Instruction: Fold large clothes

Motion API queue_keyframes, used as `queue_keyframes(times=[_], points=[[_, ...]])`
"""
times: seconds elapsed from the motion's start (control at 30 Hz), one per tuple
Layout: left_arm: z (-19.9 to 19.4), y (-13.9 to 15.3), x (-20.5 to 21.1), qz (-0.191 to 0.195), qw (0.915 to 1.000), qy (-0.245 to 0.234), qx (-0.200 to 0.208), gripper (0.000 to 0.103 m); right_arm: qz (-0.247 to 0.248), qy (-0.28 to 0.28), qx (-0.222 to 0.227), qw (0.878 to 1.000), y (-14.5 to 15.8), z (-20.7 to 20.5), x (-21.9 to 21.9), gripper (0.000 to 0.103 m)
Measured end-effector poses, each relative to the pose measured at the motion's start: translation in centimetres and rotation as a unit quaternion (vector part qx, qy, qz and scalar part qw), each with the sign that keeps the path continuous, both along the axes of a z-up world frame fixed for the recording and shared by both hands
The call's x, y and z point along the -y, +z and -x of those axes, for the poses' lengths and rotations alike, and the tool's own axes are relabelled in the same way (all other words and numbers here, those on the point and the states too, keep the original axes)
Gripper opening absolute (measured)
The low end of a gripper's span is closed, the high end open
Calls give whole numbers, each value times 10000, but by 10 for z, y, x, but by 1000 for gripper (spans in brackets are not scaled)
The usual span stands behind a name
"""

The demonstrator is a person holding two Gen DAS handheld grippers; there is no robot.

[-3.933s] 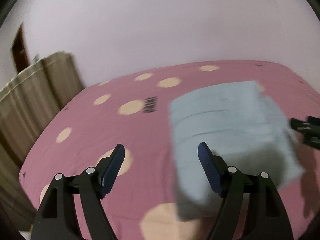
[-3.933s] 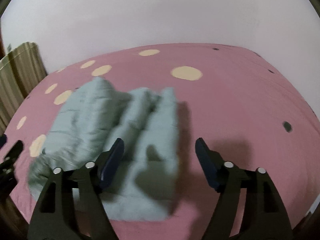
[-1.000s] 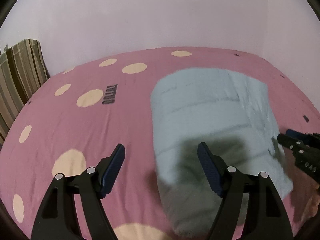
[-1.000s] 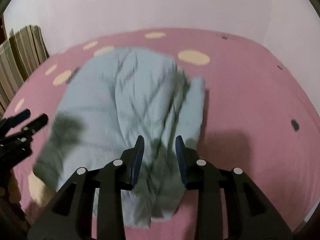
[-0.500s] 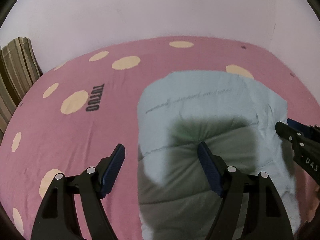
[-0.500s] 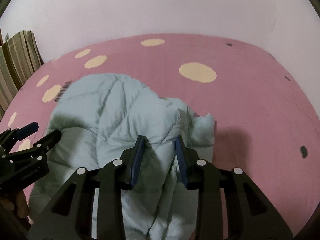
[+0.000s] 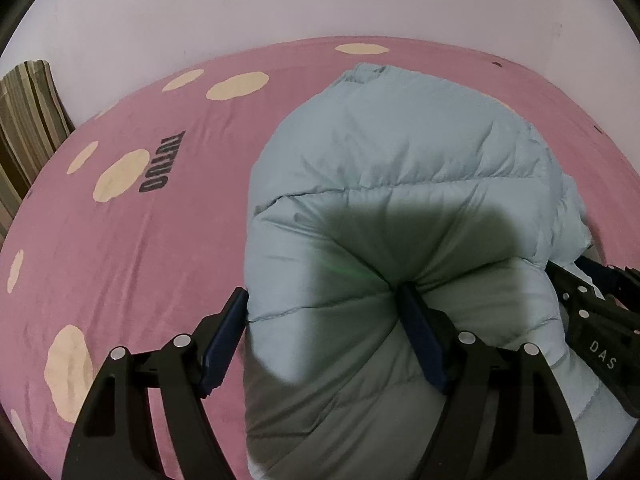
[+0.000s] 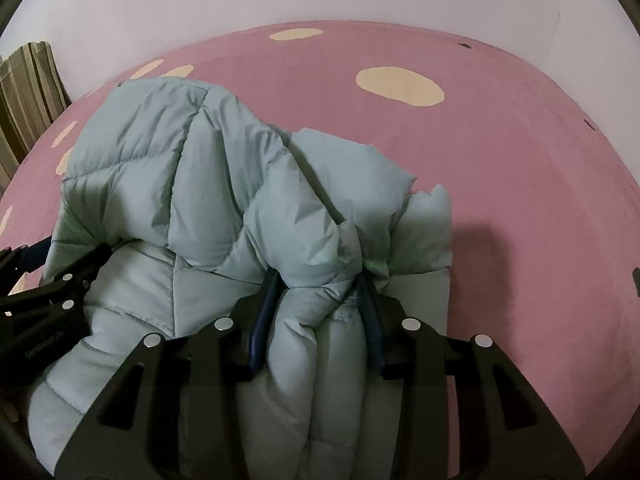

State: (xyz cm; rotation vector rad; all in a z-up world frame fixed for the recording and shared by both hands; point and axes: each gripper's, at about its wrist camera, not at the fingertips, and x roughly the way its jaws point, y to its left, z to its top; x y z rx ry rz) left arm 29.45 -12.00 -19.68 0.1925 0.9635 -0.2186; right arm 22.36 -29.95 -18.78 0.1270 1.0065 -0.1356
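A pale blue puffer jacket [image 7: 400, 168] lies bunched on the pink spotted bed sheet [image 7: 152, 248]. My left gripper [image 7: 324, 300] has its jaws wide apart around the jacket's near left edge, the right fingertip [image 7: 412, 308] pressed into the padding. My right gripper [image 8: 316, 292] is shut on a thick fold of the same jacket [image 8: 200, 184], which bulges up between the blue pads. The right gripper also shows at the right edge of the left wrist view [image 7: 592, 304]; the left gripper shows at the left edge of the right wrist view [image 8: 48, 276].
The bed sheet [image 8: 520, 168] has cream spots and dark lettering [image 7: 164, 164]. A plain pale wall [image 7: 280, 0] stands behind the bed. A striped curtain [image 7: 28, 120] hangs at the far left.
Both grippers have come in close to the jacket. The left jaws now straddle its near edge. The right gripper holds a thicker fold, and the jacket is bunched up higher.
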Motion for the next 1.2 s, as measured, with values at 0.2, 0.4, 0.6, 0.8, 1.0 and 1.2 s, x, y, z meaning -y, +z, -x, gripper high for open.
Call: queue_keyframes(times=[0.2,0.4,0.6,0.8,1.0,1.2], points=[[1,-5,0,-19,10000,-30,29,76,139,-6,29,9999,-4,-1,-1,38],[1,-3,1,-74,10000,-35,-14,76,277,-31,-5,9996,0,-3,-5,38],[4,4,1,-105,9999,-44,22,76,365,-47,83,9993,8,3,-9,40],[16,21,-9,-73,9999,32,72,79,509,-208,167,9983,22,17,-7,62],[35,33,-21,9,9998,53,199,79,263,-264,179,9991,32,32,0,66],[38,27,-35,444,9989,115,-34,83,21,-421,29,9991,24,38,13,83]])
